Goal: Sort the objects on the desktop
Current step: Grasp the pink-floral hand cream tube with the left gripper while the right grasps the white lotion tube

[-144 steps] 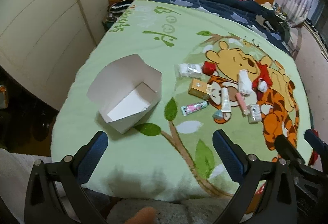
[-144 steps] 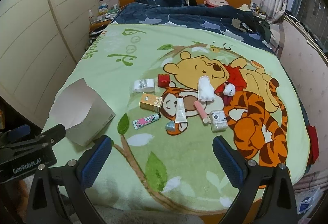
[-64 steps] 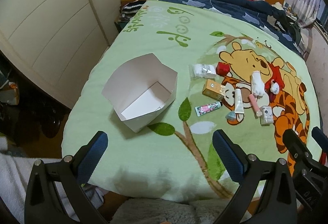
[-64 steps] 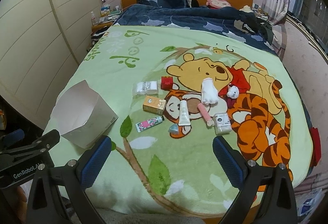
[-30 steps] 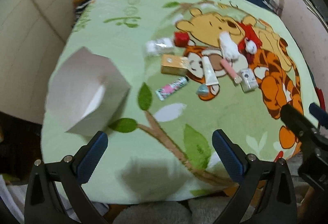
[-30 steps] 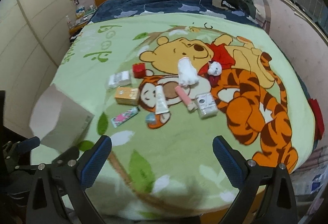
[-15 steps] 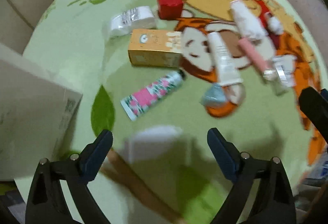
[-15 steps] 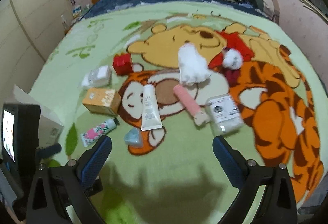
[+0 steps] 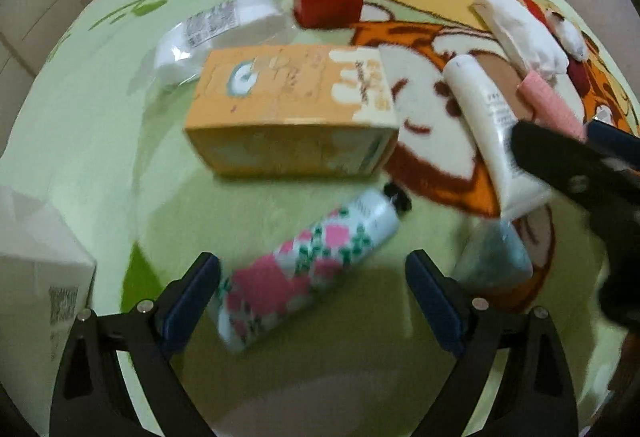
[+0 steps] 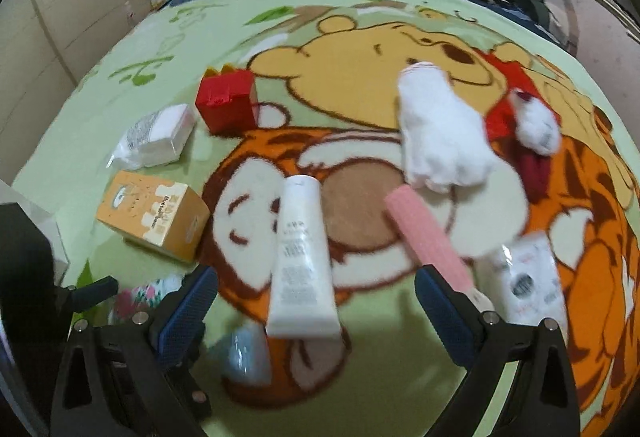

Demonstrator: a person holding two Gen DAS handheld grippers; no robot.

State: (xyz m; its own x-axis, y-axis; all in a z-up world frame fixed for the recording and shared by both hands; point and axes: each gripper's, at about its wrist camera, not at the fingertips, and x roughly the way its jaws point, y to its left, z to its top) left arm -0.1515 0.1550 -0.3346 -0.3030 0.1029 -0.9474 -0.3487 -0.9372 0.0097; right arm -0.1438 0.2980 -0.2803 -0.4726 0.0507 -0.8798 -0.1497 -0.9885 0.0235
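On the bed blanket, the floral tube lies slantwise between the spread fingers of the left hand-held gripper, beside the orange carton. The right hand-held gripper, also apart, straddles the white tube. Each would do best squared across its tube's body before closing, since the plush gives underneath.

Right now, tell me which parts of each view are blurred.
Left wrist view: the floral tube and orange box are motion-smeared; the tool stays sharp. Right wrist view: the white tube and blanket are soft, edges fisheye-bent.
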